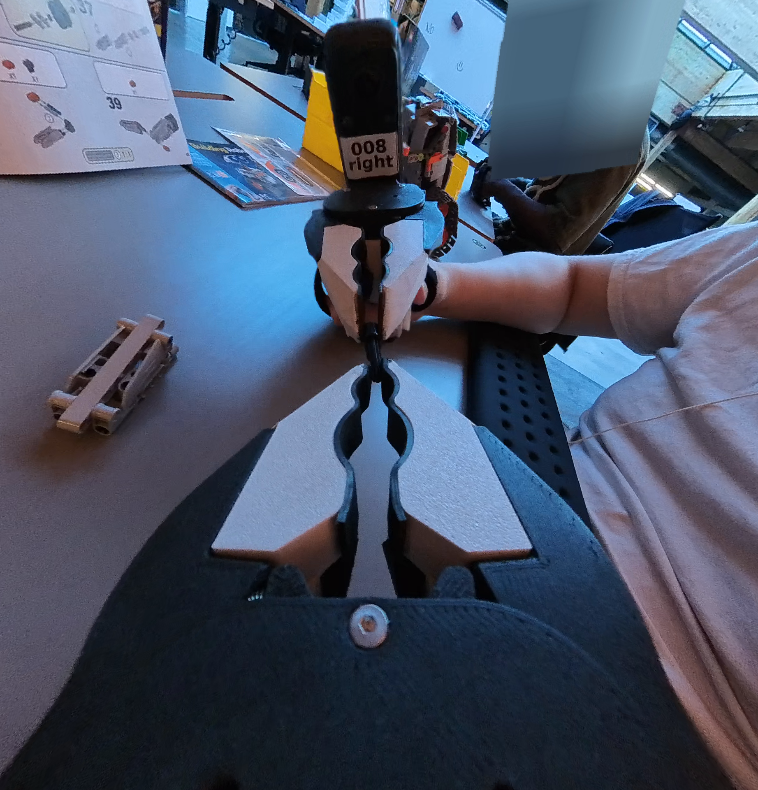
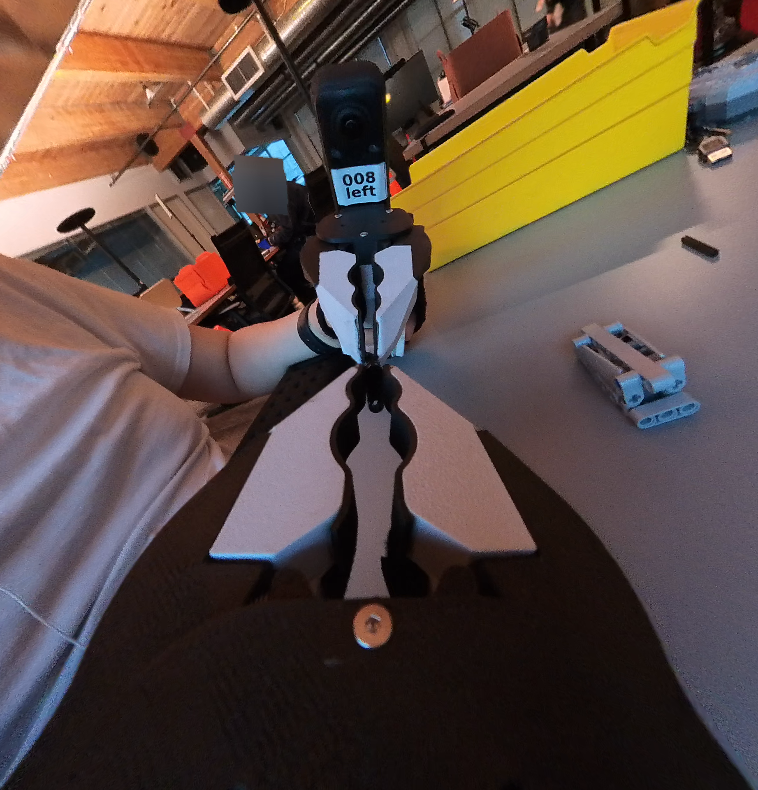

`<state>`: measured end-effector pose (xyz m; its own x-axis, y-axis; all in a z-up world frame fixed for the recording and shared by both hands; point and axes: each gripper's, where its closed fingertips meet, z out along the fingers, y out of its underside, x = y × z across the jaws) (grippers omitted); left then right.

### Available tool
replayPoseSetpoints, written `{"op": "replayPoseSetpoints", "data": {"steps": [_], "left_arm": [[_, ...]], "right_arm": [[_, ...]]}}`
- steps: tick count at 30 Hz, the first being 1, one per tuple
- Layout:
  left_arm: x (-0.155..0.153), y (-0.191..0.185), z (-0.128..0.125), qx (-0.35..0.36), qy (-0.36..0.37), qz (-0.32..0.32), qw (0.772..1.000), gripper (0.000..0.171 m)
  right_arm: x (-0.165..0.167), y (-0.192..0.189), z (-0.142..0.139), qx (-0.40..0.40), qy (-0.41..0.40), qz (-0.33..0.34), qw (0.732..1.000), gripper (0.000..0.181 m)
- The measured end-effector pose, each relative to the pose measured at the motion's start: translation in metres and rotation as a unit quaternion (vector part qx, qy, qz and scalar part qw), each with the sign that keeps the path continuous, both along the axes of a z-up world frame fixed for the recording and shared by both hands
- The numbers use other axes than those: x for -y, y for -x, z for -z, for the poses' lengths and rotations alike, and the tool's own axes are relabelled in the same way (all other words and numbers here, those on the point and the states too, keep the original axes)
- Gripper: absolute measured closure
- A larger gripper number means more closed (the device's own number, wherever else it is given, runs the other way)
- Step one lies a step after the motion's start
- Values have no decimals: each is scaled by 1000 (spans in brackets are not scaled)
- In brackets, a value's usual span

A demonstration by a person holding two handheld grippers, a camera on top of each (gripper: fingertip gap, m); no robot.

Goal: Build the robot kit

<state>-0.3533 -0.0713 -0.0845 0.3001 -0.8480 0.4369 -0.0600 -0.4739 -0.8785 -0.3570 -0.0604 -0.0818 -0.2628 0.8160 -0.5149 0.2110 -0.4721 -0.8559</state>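
My two grippers face each other tip to tip just above the dark table. My left gripper [image 1: 375, 372] is shut on one end of a small black part [image 1: 373, 352]. My right gripper [image 2: 374, 378] is shut on the other end of the same black part [image 2: 373, 399]. In the left wrist view the right gripper [image 1: 370, 335] shows straight ahead, held by a hand. In the right wrist view the left gripper [image 2: 370, 357] shows straight ahead. A grey beam assembly [image 1: 112, 376] lies flat on the table beside them and also shows in the right wrist view [image 2: 633, 376].
An open instruction booklet [image 1: 69, 85] and a second booklet [image 1: 257, 171] lie at the back. A yellow bin [image 2: 539, 171] stands behind the grippers. A short black pin [image 2: 699, 247] lies near it. A black perforated plate [image 1: 514, 406] sits at the table edge by the person's torso. Left and right tips are no more than a few centimetres apart.
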Motion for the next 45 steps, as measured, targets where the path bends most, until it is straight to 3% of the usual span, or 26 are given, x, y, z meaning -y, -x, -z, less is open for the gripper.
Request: {"op": "replayPoseSetpoints", "data": {"steps": [15,28,45], "left_arm": [[-1,2,6,-5,23,-3,1000,170],[-8,5,15,31,103,5,994,170],[-11,8,18,47,141,0,989,170]], "right_arm": [[0,2,8,31,17,-4,999,176],[-4,4,19,73,113,11,991,176],[-4,6,24,91,107,17,990,176]]}}
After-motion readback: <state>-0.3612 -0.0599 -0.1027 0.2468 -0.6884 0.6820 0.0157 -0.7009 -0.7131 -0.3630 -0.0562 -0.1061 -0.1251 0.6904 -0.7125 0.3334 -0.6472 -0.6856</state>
